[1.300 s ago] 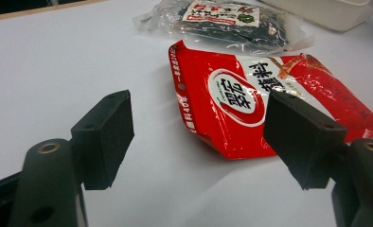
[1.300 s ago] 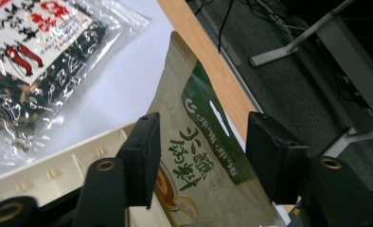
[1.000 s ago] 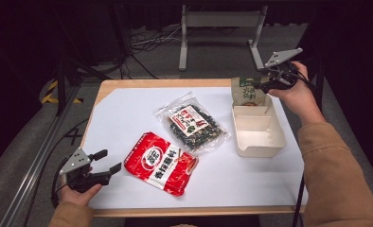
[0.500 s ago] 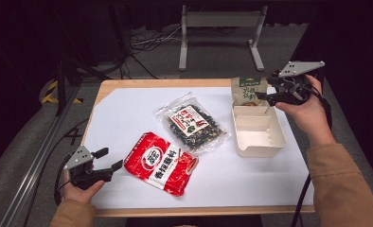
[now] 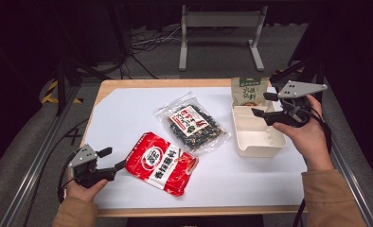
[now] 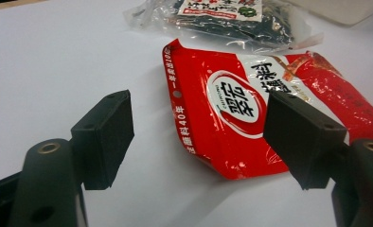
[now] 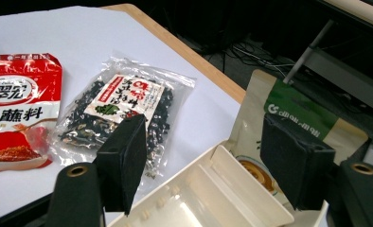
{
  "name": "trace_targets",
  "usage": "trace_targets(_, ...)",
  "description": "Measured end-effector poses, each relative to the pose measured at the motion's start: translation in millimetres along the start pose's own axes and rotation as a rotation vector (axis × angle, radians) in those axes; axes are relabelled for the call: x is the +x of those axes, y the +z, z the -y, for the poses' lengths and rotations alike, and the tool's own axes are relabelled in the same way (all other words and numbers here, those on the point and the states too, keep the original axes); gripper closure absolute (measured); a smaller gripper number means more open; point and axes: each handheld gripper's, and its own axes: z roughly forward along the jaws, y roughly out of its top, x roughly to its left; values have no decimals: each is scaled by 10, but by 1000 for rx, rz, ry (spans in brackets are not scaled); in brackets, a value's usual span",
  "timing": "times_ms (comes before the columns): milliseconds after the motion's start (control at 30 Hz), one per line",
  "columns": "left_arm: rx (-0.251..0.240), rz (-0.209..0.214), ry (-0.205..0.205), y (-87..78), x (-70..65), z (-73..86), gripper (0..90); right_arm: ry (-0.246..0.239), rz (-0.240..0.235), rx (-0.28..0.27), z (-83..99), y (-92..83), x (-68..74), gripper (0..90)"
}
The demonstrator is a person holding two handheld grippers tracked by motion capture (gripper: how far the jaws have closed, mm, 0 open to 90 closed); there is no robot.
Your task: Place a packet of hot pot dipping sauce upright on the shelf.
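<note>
The left gripper [image 5: 112, 160] sits low at the near left of the table, jaws spread wide with nothing between them, aimed straight at the red seasoning packet [image 5: 164, 162] just to its right. In the left gripper view that red seasoning packet [image 6: 265, 118] lies flat on the white table cover [image 5: 128, 118], its near-left corner curling up a touch between the two pads but not touching either. I'd call it a light, floppy foil pouch, glossy and likely slick, with loose contents that will sag, so that lifted sealed edge looks like the place to pinch rather than the puffy middle. Over on the right, the right gripper [image 5: 265, 105] hovers above the white compartment tray [image 5: 258, 142], its jaws having just opened wide, nothing caught in them. The right gripper view looks down over the white compartment tray [image 7: 208, 194], with the green-and-tan pouch [image 7: 293, 118] resting at its far end, leaning out of the tray. The clear bag of dark seaweed snack [image 5: 191, 124] lies mid-table, between the red packet and the tray, apart from both grippers.
</note>
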Motion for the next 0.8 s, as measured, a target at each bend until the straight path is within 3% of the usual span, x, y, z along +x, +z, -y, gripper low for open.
trace_targets(200,17,-13,-19,19,21,24,261,45,-14,-22,166,-60,165,336)
trace_targets(400,30,-21,-16,38,15,27,270,86,-42,-18,336,-9,257,386)
trace_targets(533,50,-1,-28,113,13,32,271,81,-39,-13,371,-20,277,383)
trace_targets(600,97,14,-22,203,5,29,269,82,-37,-11,383,-30,274,380)
trace_targets(633,97,14,-22,203,5,29,267,82,-33,-12,391,-35,269,379)
trace_targets(667,172,32,-15,359,-19,47,262,88,-30,-14,399,-38,266,376)
trace_targets(800,226,41,-13,461,-21,67,259,80,-11,-1,409,-36,270,368)
